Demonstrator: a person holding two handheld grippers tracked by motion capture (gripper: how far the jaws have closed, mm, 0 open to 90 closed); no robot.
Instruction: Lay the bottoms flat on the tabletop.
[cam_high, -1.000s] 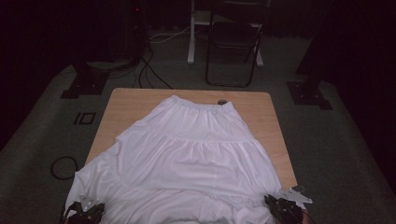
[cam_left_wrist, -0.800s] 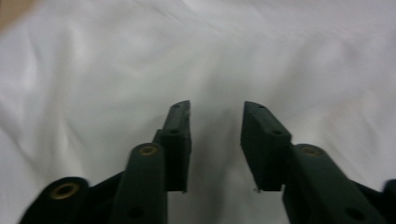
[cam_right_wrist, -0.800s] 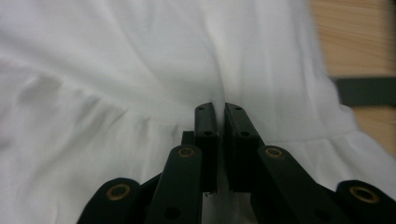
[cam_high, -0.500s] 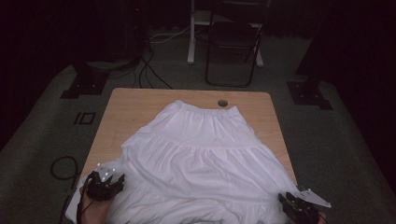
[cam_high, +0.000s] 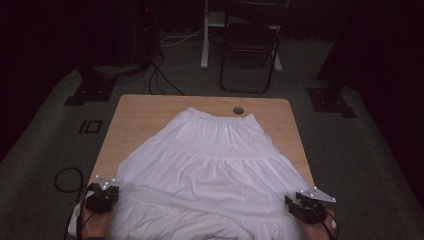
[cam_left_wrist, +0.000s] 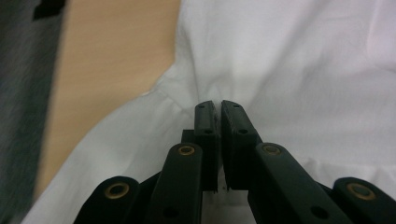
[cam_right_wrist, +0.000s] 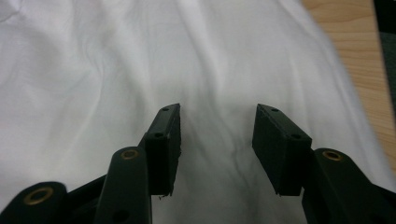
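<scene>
A white skirt (cam_high: 210, 170) lies spread flat over a wooden table (cam_high: 145, 112), its gathered waistband toward the far edge and its wide hem spilling over the near edge, where a person works it with 2 hand-held grippers. The left gripper (cam_high: 102, 196) sits at the near left corner; in the left gripper view its jaws have just closed and stand pressed together over a raised fold of the skirt (cam_left_wrist: 299, 74), though whether cloth is actually pinched between the pads cannot be told. The right gripper (cam_high: 302, 207) sits at the near right corner, its jaws having just opened; in the right gripper view they stand apart above the skirt (cam_right_wrist: 93, 70) with nothing gripped.

The cloth looks light, thin and limp, so it will likely sag, crease and drag along the wood rather than keep any shape. The safest holds appear to be the hem corners or a stitched tier seam, where doubled fabric gives the pads something to bite. A single smooth layer may slip free.
</scene>
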